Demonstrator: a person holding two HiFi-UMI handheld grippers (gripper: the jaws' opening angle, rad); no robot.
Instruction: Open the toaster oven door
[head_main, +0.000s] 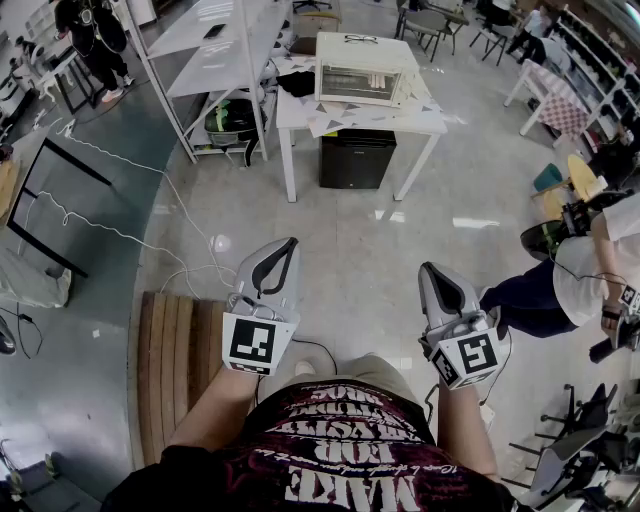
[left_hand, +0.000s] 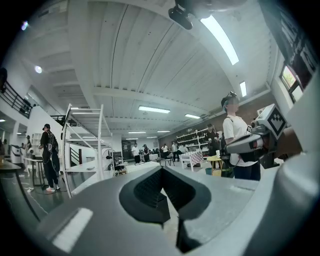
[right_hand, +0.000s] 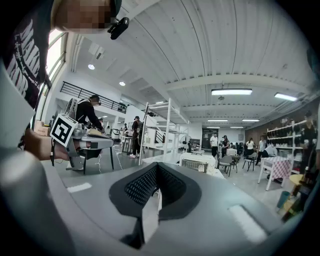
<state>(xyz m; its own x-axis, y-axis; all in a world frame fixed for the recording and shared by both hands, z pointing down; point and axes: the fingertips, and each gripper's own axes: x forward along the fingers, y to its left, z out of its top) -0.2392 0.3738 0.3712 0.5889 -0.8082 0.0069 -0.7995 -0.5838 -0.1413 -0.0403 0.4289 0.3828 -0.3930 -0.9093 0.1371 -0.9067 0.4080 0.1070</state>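
The white toaster oven (head_main: 362, 70) stands on a white table (head_main: 432, 123) far ahead across the floor, its glass door (head_main: 356, 86) shut and facing me. It shows small in the right gripper view as the toaster oven (right_hand: 197, 163). My left gripper (head_main: 288, 243) and right gripper (head_main: 430, 268) are held close to my body, well short of the table, both pointing toward it. Each is shut with nothing between its jaws, as seen at the left gripper (left_hand: 161, 170) and the right gripper (right_hand: 156, 167).
A black cabinet (head_main: 356, 160) sits under the table. A white shelf rack (head_main: 215, 50) stands at its left. Cables (head_main: 120, 235) trail over the floor at left. A wooden pallet (head_main: 175, 370) lies by my left arm. Another person (head_main: 570, 285) sits at right.
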